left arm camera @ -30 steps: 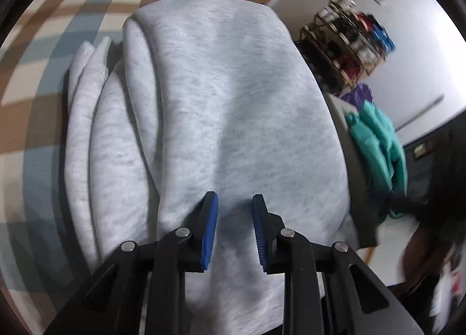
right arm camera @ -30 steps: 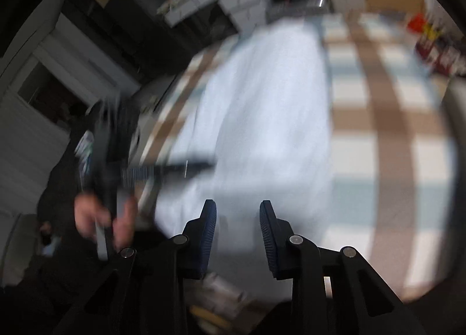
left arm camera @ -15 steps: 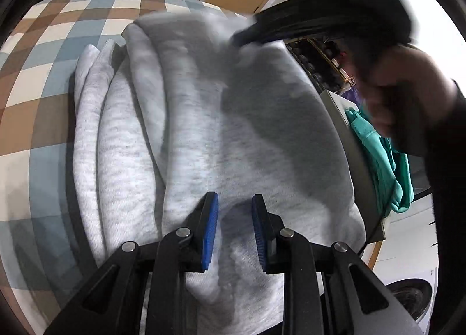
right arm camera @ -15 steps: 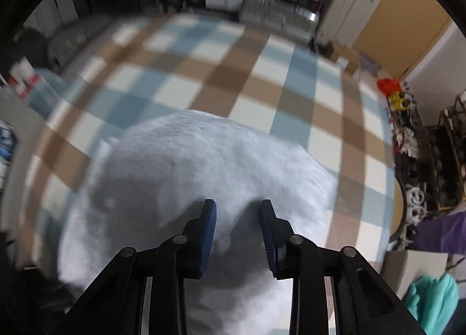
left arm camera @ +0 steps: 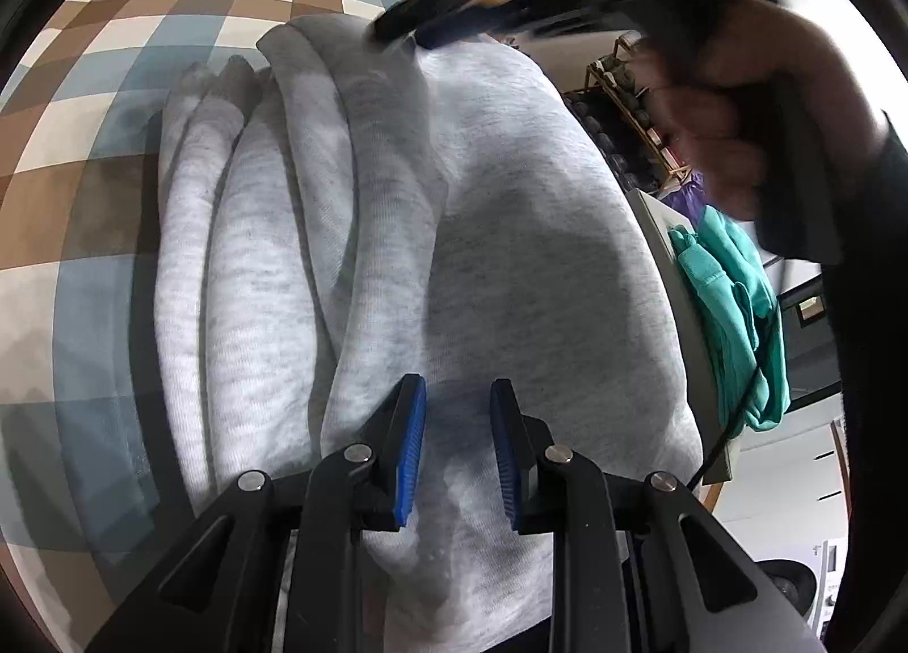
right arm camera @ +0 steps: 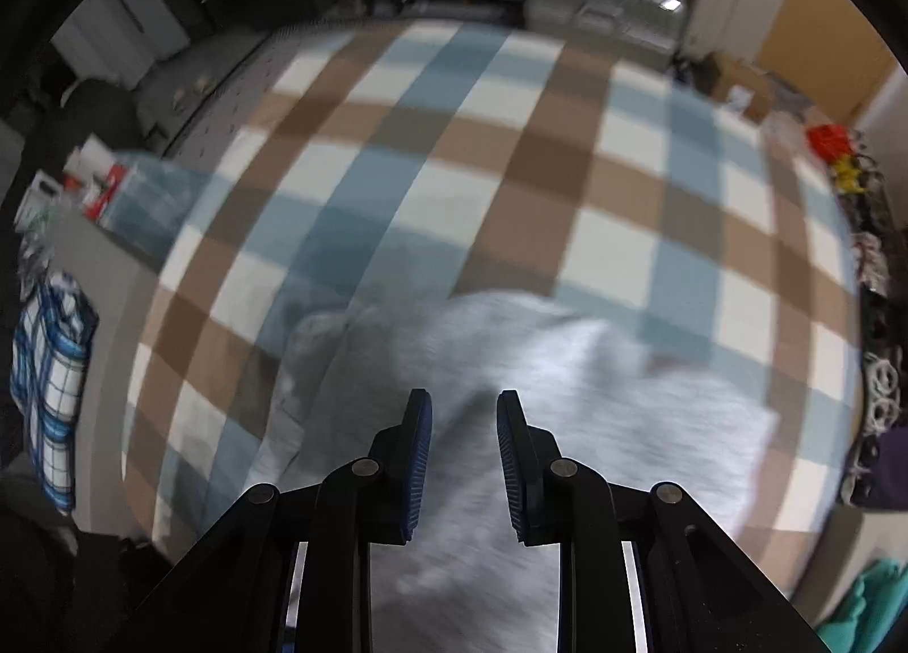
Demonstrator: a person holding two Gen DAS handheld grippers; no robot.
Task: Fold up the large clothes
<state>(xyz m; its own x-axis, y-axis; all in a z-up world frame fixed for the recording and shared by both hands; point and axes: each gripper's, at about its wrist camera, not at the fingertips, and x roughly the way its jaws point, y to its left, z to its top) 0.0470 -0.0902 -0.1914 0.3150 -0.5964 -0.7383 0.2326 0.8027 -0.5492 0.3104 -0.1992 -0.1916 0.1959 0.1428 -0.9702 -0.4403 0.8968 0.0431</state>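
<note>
Well along, by the look of it: light heather-grey knit garment [left arm camera: 499,233], probably a sweatshirt, already gathered into a thick multi-layer bundle on the brown, blue and cream checked surface [left arm camera: 85,154]. Rounded fold edges stacked side by side to the left of the left tongs [left arm camera: 457,449], a broad smooth top panel running ahead of them and off to their right. Still left, as a judgement: perhaps one last fold or a squaring-up and flattening of the bundle; no sign of a sleeve or hem hanging loose in either view, though the near edge is hidden under the tongs.

Left tongs narrowly parted, blue pads either side of a strip of grey cloth directly beneath the tips; cannot tell whether cloth is pinched or merely lies below the gap. Right tongs [right arm camera: 464,451] closing, pointed steeply down, jaws apart with grey fabric [right arm camera: 567,415] seen through the gap below them and nothing visibly gripped; picture blurred, so contact unclear. Bundle's far edge just ahead of the right tips, bare checked cloth beyond. In the left view, the right tongs seen blurred [left arm camera: 408,29] at the far end of the bundle, well ahead of the left tips, with the gripping hand [left arm camera: 749,102] further right.
</note>
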